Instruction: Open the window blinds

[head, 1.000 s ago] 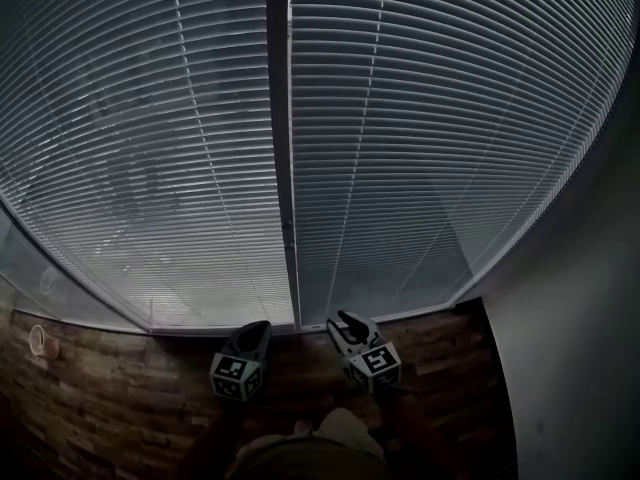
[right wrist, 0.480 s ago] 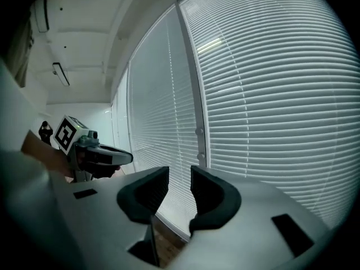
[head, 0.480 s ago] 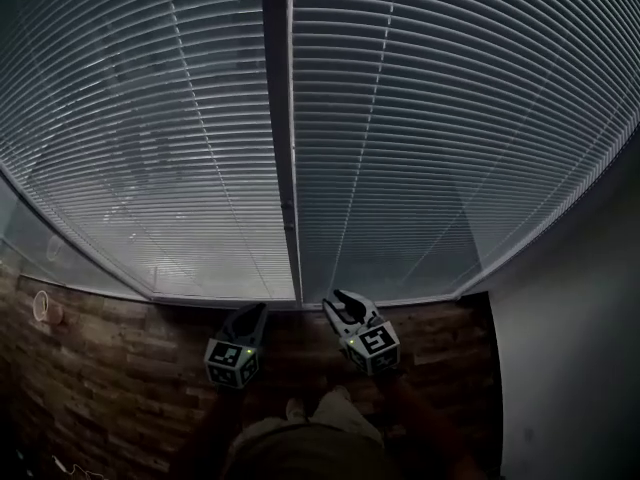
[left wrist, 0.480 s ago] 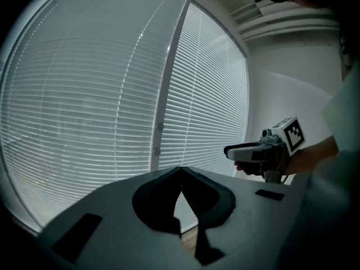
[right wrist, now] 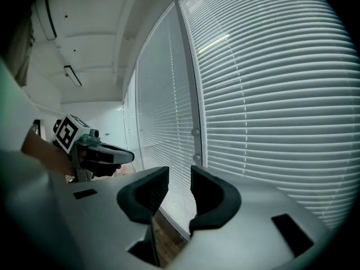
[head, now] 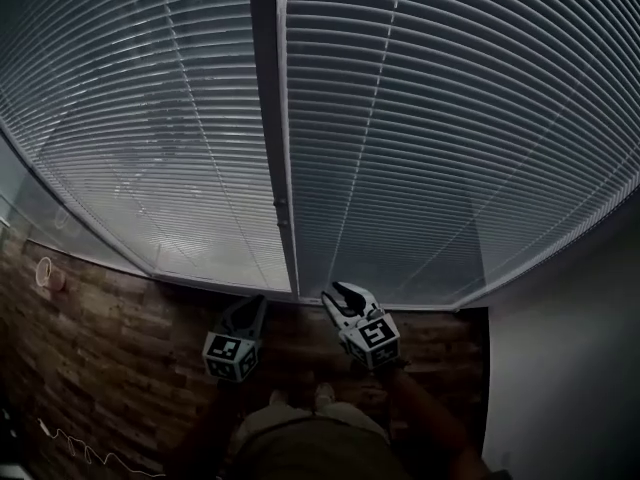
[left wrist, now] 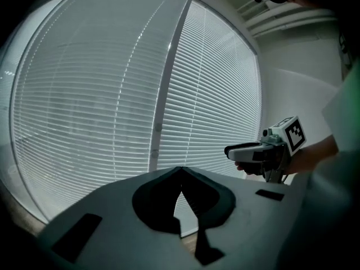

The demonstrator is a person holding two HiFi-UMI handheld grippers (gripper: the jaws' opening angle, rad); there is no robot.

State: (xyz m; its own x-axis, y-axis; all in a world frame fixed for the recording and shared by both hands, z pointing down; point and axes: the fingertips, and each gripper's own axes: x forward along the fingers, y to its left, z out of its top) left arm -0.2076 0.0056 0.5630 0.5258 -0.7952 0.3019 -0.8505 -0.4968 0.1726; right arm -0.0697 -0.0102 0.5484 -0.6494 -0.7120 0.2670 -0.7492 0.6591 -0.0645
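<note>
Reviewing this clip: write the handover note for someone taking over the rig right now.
Left gripper: shut, empty.
Right gripper: jaws slightly apart, empty.
Both are held low and touch nothing.
Left blind and right blind hang fully lowered, either side of the frame post.
Done: nothing visible.
Left: open both blinds.
</note>
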